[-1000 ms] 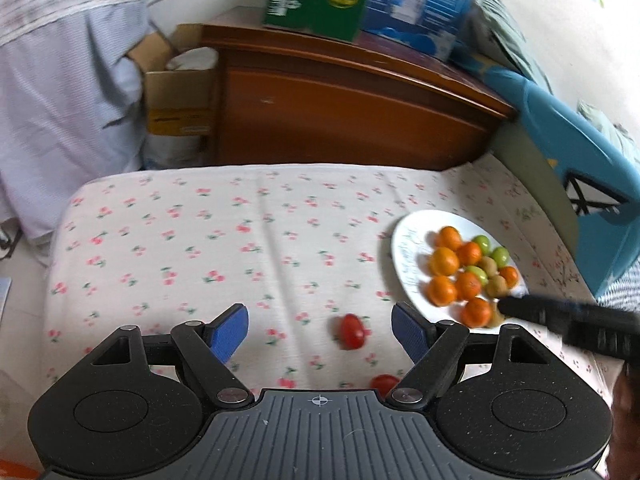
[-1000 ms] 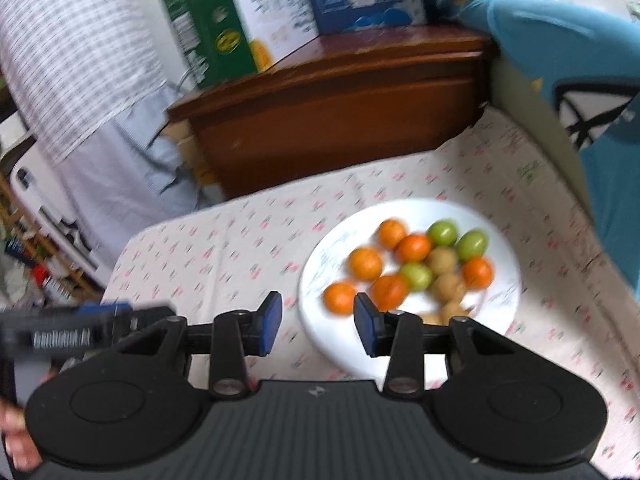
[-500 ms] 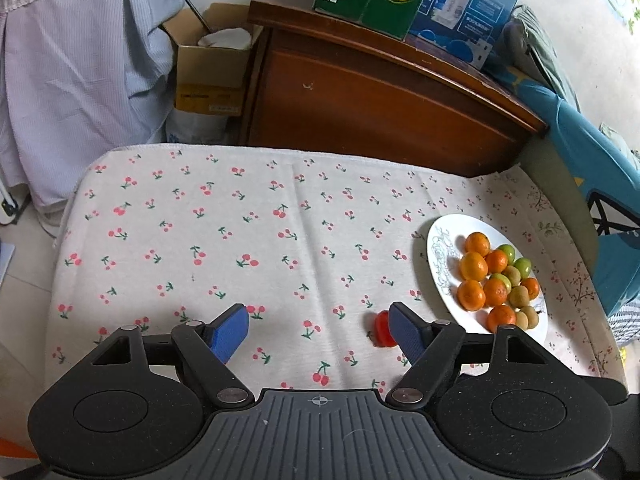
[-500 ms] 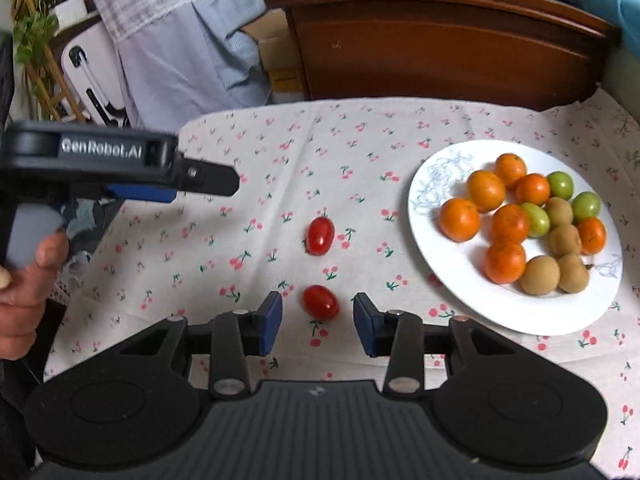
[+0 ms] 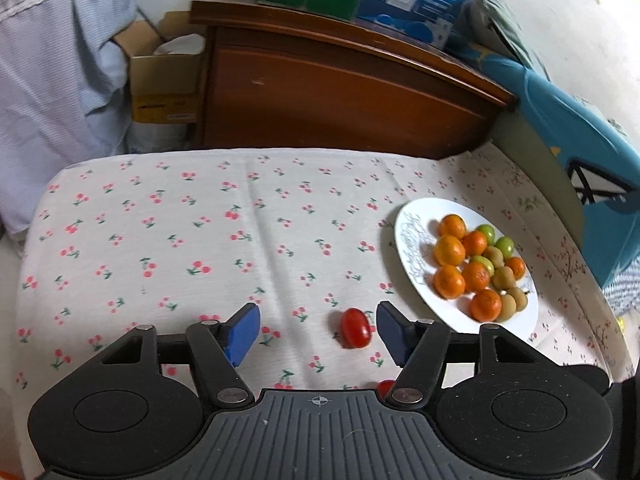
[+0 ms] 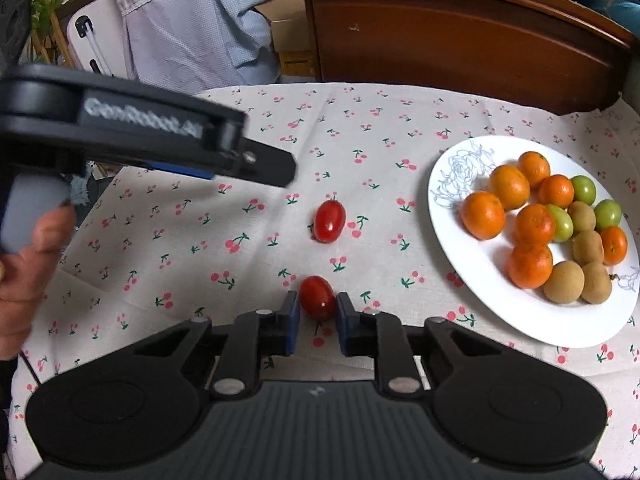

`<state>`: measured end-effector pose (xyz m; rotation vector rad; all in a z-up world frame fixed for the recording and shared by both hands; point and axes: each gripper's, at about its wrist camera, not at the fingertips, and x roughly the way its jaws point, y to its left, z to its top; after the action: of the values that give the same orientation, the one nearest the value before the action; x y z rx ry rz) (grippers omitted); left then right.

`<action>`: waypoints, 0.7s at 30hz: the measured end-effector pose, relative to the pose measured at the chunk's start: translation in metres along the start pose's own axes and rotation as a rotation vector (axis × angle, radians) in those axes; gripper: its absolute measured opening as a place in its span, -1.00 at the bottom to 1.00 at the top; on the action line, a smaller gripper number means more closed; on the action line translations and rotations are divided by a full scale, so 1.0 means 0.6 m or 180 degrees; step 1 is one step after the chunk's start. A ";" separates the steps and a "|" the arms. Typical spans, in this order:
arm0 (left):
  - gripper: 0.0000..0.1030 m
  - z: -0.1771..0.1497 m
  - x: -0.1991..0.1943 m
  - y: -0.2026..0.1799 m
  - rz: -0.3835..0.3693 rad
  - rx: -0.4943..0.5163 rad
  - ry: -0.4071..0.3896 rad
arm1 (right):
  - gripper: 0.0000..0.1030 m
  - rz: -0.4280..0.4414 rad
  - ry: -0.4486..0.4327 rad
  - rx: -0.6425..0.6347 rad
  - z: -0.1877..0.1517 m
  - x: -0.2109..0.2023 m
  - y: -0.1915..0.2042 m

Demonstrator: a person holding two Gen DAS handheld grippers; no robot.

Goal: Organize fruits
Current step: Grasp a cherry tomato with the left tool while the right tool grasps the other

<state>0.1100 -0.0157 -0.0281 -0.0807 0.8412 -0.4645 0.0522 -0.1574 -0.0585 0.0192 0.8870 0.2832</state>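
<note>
Two red cherry tomatoes lie on the cherry-print tablecloth, left of a white plate that holds several oranges, green fruits and brown fruits. My right gripper is shut on the nearer tomato, with a blue pad against each of its sides. The farther tomato rests on the cloth between the fingers of my left gripper, close to the right pad. The left jaws are closing and no pad presses on it. The nearer tomato peeks out beside the left gripper's body. The left gripper also shows from the side.
A brown wooden cabinet stands behind the table with green and blue boxes on top. A cardboard box and hanging blue cloth are at the back left. A blue chair is at the right. A person's hand holds the left gripper.
My right gripper came down and shut on the nearer tomato. My left gripper's jaws narrowed, and the farther tomato now lies between its fingers.
</note>
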 end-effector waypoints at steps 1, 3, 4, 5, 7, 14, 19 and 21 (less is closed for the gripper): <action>0.02 -0.002 0.004 -0.004 -0.0037 0.0024 0.0016 | -0.65 -0.0024 0.0012 0.0010 0.001 -0.004 -0.002; -0.10 -0.004 0.012 -0.008 -0.0082 0.0024 0.0048 | -0.65 -0.0071 -0.0016 0.0044 0.004 -0.016 -0.009; -0.13 -0.005 0.016 -0.011 -0.0103 0.0038 0.0056 | -0.65 -0.0083 -0.0054 0.0077 0.006 -0.025 -0.015; -0.20 -0.006 0.019 -0.014 -0.0118 0.0065 0.0056 | -0.65 -0.0098 -0.0088 0.0104 0.008 -0.034 -0.022; -0.23 -0.009 0.027 -0.022 -0.0142 0.0117 0.0063 | -0.65 -0.0163 -0.0164 0.0154 0.012 -0.051 -0.034; -0.37 -0.017 0.048 -0.046 -0.0161 0.0260 0.0064 | -0.65 -0.0278 -0.0337 0.0449 0.018 -0.085 -0.076; -0.38 -0.021 0.063 -0.059 -0.0122 0.0296 0.0088 | -0.65 -0.0267 -0.0411 0.0573 0.021 -0.099 -0.096; -0.47 -0.022 0.066 -0.059 -0.0090 0.0296 0.0097 | -0.65 -0.0234 -0.0429 0.0627 0.021 -0.103 -0.102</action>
<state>0.1101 -0.0631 -0.0559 0.0001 0.8481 -0.5318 0.0393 -0.2303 -0.0112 0.1860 0.7770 0.1234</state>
